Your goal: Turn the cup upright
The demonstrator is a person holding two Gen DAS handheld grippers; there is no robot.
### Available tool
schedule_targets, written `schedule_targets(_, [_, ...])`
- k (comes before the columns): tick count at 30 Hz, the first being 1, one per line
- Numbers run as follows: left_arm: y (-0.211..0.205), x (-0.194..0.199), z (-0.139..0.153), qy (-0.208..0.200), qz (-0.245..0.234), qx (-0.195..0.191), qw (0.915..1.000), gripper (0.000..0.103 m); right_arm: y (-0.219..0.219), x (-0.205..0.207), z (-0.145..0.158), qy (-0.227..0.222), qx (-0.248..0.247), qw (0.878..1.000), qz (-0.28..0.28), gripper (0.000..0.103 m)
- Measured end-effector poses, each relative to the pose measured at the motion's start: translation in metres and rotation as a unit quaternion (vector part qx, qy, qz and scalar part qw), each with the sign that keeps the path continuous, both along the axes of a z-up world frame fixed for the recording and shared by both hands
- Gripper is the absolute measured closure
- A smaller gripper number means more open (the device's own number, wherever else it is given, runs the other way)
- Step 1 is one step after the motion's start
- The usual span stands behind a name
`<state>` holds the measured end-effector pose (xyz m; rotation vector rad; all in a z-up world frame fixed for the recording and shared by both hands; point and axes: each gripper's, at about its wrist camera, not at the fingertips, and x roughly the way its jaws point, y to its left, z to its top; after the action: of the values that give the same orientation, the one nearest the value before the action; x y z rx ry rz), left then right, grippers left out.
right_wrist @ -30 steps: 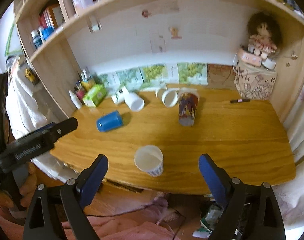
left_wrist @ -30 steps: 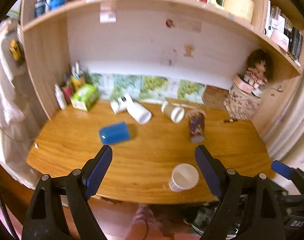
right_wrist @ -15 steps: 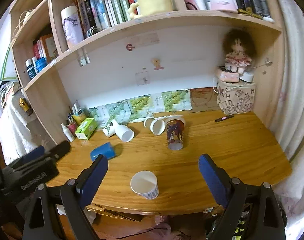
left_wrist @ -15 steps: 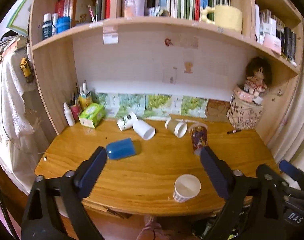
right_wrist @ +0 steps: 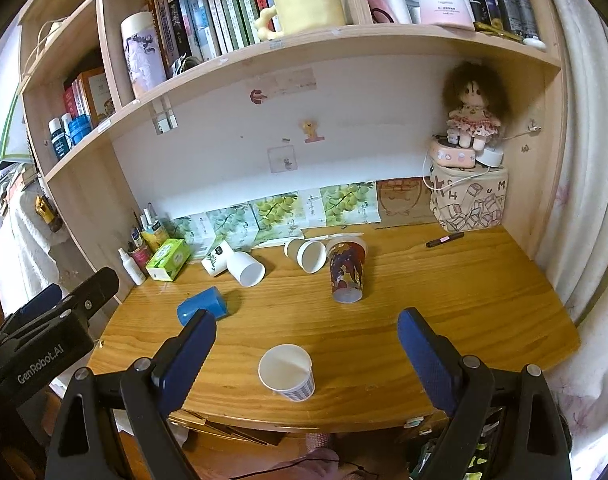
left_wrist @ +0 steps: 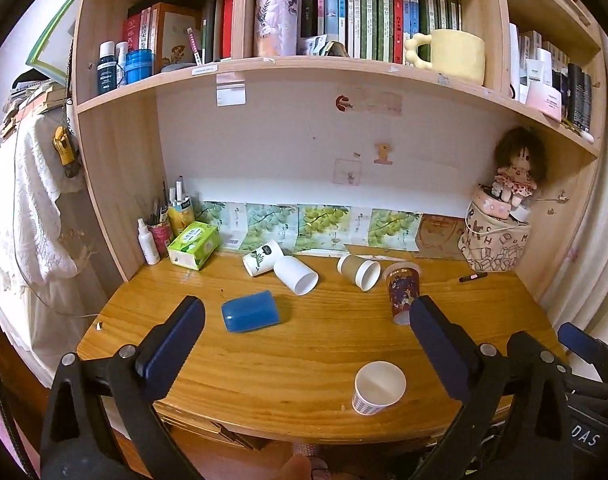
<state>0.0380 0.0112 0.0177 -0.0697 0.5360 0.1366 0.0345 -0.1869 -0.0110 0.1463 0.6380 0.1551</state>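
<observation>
Both cameras have pulled back and tilted up over the last second, so the bookshelves now fill the upper half of each view and the desk sits lower.

Left wrist view: the left gripper hangs with its jaws spread wide and nothing between them, off the near desk edge. At centre left lies the blue cup, a smooth, rounded plastic cylinder on its side. Behind it lie a white cup touching a leaf-printed cup, and a tan paper cup, all tipped over. The printed tall cup stands mouth down; the striped paper cup, lower right, is already upright.

Right wrist view: the right gripper is likewise wide open and empty, with the striped paper cup between its fingers in the frame. The blue cup lies at mid left.

Risks, as a judgement: a rounded cup on glossy wood may roll off sideways when nudged; thin paper walls may crumple under a firm pinch; the touching pair could knock each other; a careless approach may topple the upright cup near the edge.
</observation>
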Motion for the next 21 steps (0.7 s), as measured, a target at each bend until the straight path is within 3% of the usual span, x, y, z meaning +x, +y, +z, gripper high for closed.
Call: schedule_targets(21, [-0.0016, -0.0016, -0.0028, 0.009, -0.007, -0.005, 0.9999, 0.001, 0.0036, -0.0063, 0.0006, -0.002, -0.013, 1.0, 0.006, 0.01])
